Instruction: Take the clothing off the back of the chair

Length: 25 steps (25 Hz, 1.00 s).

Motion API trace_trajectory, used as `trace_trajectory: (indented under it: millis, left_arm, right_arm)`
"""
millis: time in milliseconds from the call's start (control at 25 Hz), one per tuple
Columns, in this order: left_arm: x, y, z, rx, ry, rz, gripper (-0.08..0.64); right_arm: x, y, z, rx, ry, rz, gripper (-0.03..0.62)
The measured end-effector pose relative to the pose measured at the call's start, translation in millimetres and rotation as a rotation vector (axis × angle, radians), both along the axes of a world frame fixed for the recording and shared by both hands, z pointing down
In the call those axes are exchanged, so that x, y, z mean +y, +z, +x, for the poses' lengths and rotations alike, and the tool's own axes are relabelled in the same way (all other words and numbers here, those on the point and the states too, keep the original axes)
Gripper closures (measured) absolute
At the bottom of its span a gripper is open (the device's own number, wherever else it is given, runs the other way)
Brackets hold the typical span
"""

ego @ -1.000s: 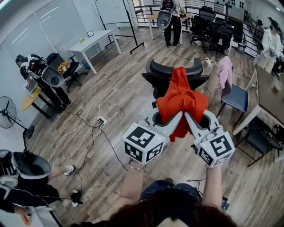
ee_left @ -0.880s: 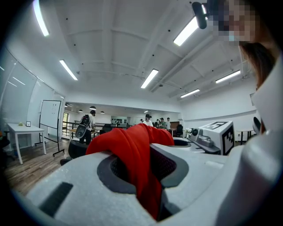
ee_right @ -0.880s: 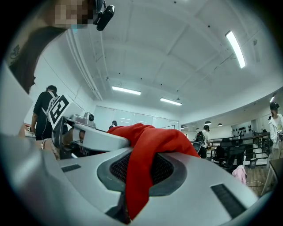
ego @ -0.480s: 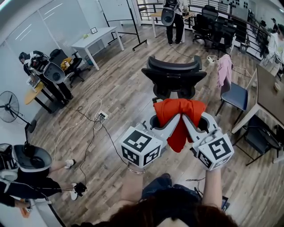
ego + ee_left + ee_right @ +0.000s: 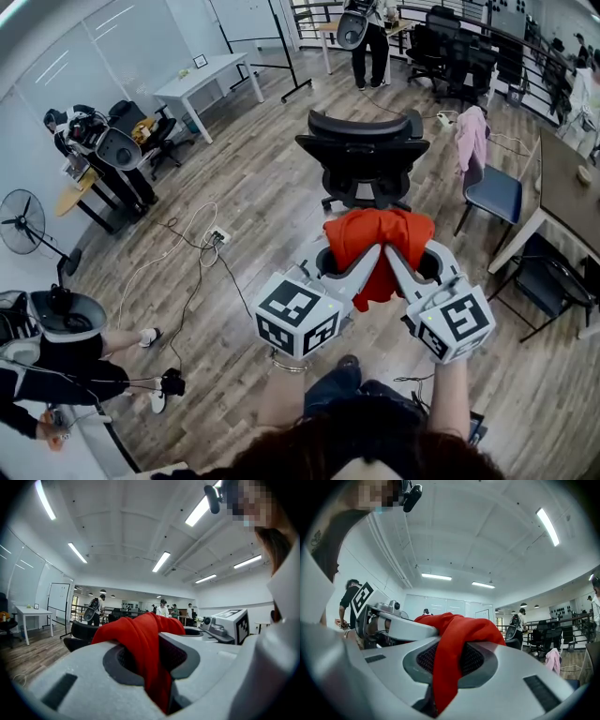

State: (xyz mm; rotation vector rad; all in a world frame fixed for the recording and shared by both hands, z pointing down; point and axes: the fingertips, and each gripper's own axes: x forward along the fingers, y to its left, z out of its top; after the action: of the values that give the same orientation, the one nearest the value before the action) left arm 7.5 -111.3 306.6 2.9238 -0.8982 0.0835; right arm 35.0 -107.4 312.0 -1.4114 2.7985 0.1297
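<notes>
Garment [image 5: 366,236], red, clamped by left tongs [image 5: 149,648] and right tongs [image 5: 449,663], apart from chair [image 5: 364,157].

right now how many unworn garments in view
2: red garment clamped in left tongs and right tongs; pink garment draped over blue chair. More may be hidden.

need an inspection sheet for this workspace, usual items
surface: wooden floor, no worktable in use
job's things: red garment off the black chair, hanging from both grippers
clutter: pink garment draped on blue chair
grippers: left gripper and right gripper both shut on red garment
cables: loose cables and power strip on floor
surroundings: white table, fan, people standing around
</notes>
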Motion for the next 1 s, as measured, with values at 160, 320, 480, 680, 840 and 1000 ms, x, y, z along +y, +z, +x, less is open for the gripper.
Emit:
trace_trajectory:
  millis: [160, 320, 480, 680, 840, 1000]
  left_arm:
    - [16, -1, 6, -0.003, -0.005, -0.007, 0.465]
    - [29, -2, 9, 0.005, -0.014, -0.016, 0.465]
    - [41, -3, 12, 0.012, -0.026, -0.019, 0.465]
    - [52, 0, 16, 0.023, -0.041, -0.025, 0.465]
    - [58, 3, 14, 0.026, -0.051, -0.032, 0.465]
    - [63, 1, 14, 0.016, -0.056, -0.034, 0.463]
  right_arm:
    - [15, -1, 6, -0.016, -0.013, -0.017, 0.523]
    - [29, -1, 10, -0.025, -0.019, -0.026, 0.523]
    - [40, -3, 13, -0.028, -0.030, -0.028, 0.522]
    - [50, -1, 17, -0.034, -0.035, -0.033, 0.523]
    - [55, 2, 15, -0.032, -0.052, -0.041, 0.522]
    - [59, 0, 16, -0.032, -0.068, -0.049, 0.523]
